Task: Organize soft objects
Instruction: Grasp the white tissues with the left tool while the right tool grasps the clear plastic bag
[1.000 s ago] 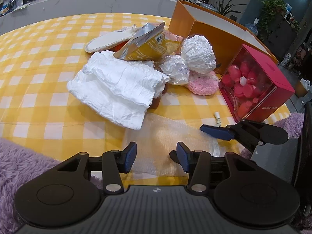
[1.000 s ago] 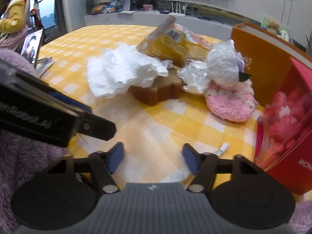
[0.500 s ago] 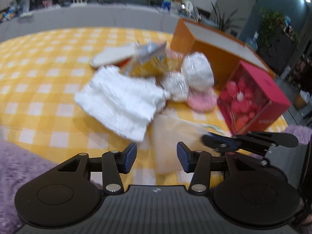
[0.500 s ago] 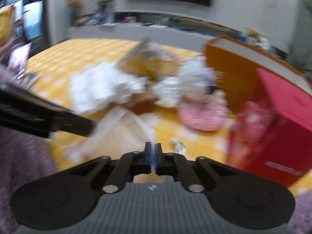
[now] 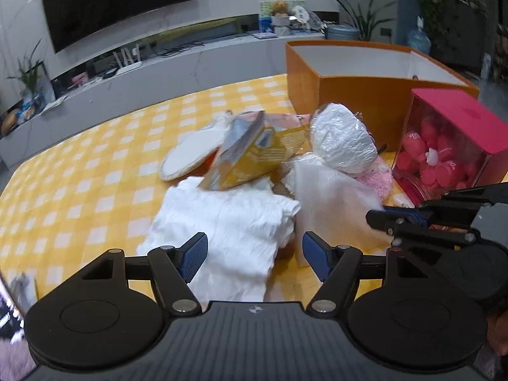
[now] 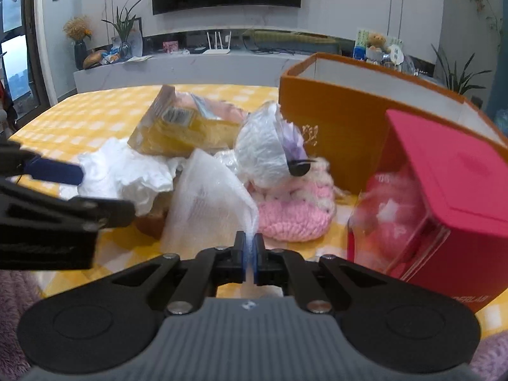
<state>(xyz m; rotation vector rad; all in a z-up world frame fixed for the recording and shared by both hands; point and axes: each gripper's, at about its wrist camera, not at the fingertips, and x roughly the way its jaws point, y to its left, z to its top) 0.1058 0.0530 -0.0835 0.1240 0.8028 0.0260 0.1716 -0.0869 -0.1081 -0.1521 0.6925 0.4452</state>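
Note:
My right gripper (image 6: 250,249) is shut on a corner of a thin translucent white mesh sheet (image 6: 206,203), which is lifted off the yellow checked tablecloth (image 6: 95,114). The same sheet (image 5: 330,203) shows in the left wrist view, with the right gripper (image 5: 377,219) at its right edge. My left gripper (image 5: 254,257) hovers above a crumpled white cloth (image 5: 228,222); its jaws are opening and nothing is between them. Behind lie a yellow packet (image 5: 254,155), a plastic-wrapped white bundle (image 5: 343,139) and a pink knitted piece (image 6: 292,212).
An open orange box (image 5: 358,82) stands at the back right. A red box of pink balls (image 5: 444,149) stands in front of it. A flat white oval pad (image 5: 190,152) lies behind the packet. Purple fluffy fabric (image 6: 12,317) lies at the near edge.
My right gripper shut on the mesh sheet's corner and lifted it off the table. My left gripper widened and tilted up, bringing more of the room into view.

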